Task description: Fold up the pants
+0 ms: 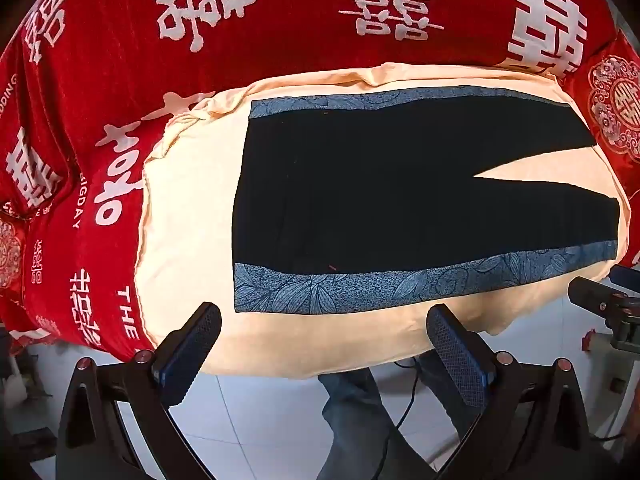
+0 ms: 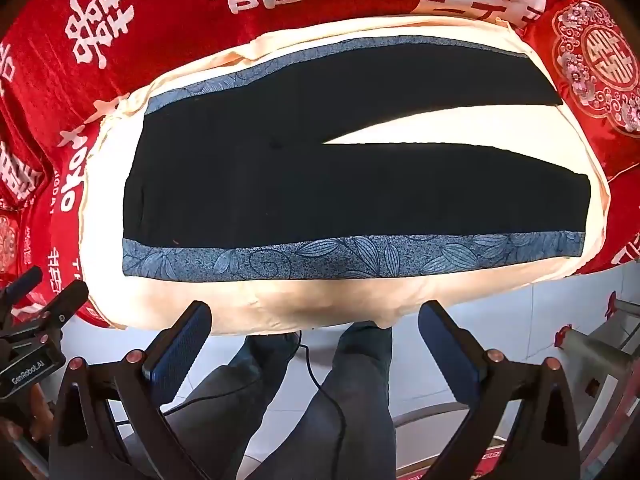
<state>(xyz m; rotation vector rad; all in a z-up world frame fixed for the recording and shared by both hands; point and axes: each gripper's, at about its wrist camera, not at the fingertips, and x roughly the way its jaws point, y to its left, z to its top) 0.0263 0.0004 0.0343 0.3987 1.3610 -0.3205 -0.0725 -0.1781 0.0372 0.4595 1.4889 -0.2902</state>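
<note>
Black pants [image 1: 360, 184] lie flat and unfolded on a cream sheet [image 1: 188, 208], both the left gripper [image 1: 324, 332] and right gripper [image 2: 316, 328] spread wide above, holding nothing

- Pants [image 1: 380, 184]: black, with a blue side stripe [image 1: 400, 284] in a leaf print along each outer edge.
- Sheet [image 1: 188, 200] under the pants: pale cream, plain.
- Bedspread [image 1: 300, 20]: deep red with large white characters.
- Cushion [image 2: 596, 64]: red with a pale floral medallion.
- Floor [image 1: 256, 412]: white tiles.
- Person's trousers [image 2: 352, 392]: dark grey.
</note>
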